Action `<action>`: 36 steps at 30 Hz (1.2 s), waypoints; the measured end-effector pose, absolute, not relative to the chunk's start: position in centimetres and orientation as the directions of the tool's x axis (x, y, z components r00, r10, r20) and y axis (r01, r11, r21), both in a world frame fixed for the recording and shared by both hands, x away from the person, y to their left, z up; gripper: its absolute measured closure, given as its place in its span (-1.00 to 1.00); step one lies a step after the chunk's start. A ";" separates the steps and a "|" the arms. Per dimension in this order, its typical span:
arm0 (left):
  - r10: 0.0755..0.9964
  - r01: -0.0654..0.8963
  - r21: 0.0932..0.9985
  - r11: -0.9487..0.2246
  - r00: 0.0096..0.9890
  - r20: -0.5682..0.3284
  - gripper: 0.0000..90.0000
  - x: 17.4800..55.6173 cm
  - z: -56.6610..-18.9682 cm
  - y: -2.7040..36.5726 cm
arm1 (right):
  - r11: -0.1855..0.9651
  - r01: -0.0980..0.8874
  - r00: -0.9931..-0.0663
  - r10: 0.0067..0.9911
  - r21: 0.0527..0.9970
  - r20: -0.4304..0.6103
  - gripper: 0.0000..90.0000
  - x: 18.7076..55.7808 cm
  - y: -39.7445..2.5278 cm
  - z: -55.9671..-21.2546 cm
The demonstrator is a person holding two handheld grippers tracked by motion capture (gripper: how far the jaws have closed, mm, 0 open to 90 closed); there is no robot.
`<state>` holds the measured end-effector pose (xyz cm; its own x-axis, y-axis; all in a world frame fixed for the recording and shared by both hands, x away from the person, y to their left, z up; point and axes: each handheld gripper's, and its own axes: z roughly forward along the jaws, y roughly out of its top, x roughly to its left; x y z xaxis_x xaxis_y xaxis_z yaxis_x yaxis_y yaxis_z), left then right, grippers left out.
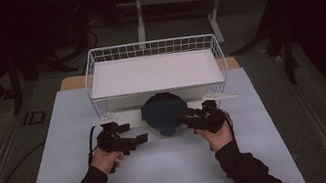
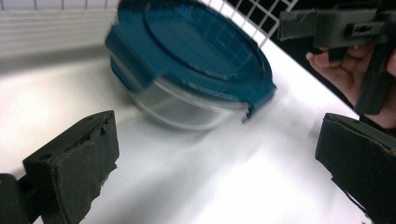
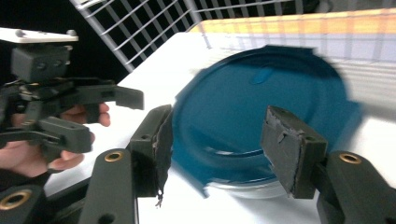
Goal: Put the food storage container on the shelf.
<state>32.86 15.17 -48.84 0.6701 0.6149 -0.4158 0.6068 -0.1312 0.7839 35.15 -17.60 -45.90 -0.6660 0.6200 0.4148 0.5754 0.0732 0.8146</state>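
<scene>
A round clear container with a teal lid [image 1: 163, 111] rests on the white mat just in front of the wire basket. My left gripper [image 1: 140, 139] is open a little to its left, its jaws wide with bare mat between them [image 2: 215, 158]; the teal lid [image 2: 201, 42] lies ahead, apart from them. My right gripper [image 1: 183, 117] is at the container's right edge. It is open, its jaws [image 3: 217, 140] standing either side of the near rim of the lid [image 3: 261, 107], which looks blurred. The left gripper [image 3: 93, 107] shows beyond it.
A white wire basket [image 1: 151, 48] with a white flat bottom stands right behind the container. The white mat [image 1: 166, 177] stretches toward me between my forearms. Dark floor and stand legs surround the table.
</scene>
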 end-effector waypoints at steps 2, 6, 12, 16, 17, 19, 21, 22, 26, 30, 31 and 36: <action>0.612 0.605 0.782 -0.146 0.677 -0.410 -1.00 32.3 -48.9 15.2 | 0.077 0.572 -0.669 0.619 0.816 0.411 0.05 34.7 -17.2 -45.9; 0.599 0.597 0.786 -0.162 0.692 -0.402 -1.00 30.8 -48.8 15.2 | 0.092 0.589 -0.672 0.608 0.803 0.423 0.22 33.7 -16.6 -46.2; 0.611 0.593 0.785 -0.182 0.694 -0.382 -1.00 28.8 -49.2 15.1 | 0.166 0.598 -0.693 0.599 0.784 0.401 0.75 32.5 -15.3 -47.5; 0.612 0.590 0.781 -0.205 0.700 -0.368 -1.00 27.8 -49.7 14.8 | 0.178 0.608 -0.695 0.590 0.774 0.410 0.99 32.3 -15.0 -48.2; 0.610 0.588 0.780 -0.213 0.704 -0.364 -1.00 27.5 -49.8 14.7 | 0.192 0.615 -0.699 0.581 0.765 0.416 1.00 32.2 -14.7 -48.6; 0.607 0.575 0.785 -0.229 0.715 -0.347 -1.00 27.1 -49.9 14.5 | 0.222 0.622 -0.705 0.576 0.751 0.414 1.00 31.9 -14.1 -49.3; 0.604 0.570 0.788 -0.235 0.720 -0.341 -1.00 27.0 -49.9 14.5 | 0.231 0.622 -0.708 0.575 0.748 0.410 1.00 31.9 -13.9 -49.5; 0.609 0.557 0.794 -0.242 0.725 -0.323 -1.00 26.8 -49.9 14.4 | 0.245 0.628 -0.706 0.579 0.738 0.409 1.00 31.9 -13.6 -49.9; 0.608 0.555 0.796 -0.239 0.725 -0.323 -1.00 26.7 -50.1 14.4 | 0.245 0.636 -0.693 0.597 0.732 0.403 1.00 32.3 -13.5 -50.3; 0.610 0.555 0.799 -0.233 0.723 -0.324 -1.00 26.8 -50.1 14.5 | 0.233 0.649 -0.672 0.621 0.724 0.403 1.00 33.1 -13.8 -50.6; 0.610 0.555 0.799 -0.233 0.723 -0.324 -1.00 26.8 -50.1 14.5 | 0.233 0.649 -0.672 0.621 0.724 0.403 1.00 33.1 -13.8 -50.6; 0.611 0.554 0.802 -0.225 0.721 -0.327 -1.00 26.9 -50.3 14.6 | 0.205 0.661 -0.653 0.631 0.722 0.419 1.00 34.0 -13.6 -51.1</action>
<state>26.90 14.57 -50.30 0.7211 0.6108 -0.3270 0.5538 -0.2246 0.8018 34.04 -13.62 -51.10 -0.6529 0.6314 0.4185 0.6608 0.2047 0.7221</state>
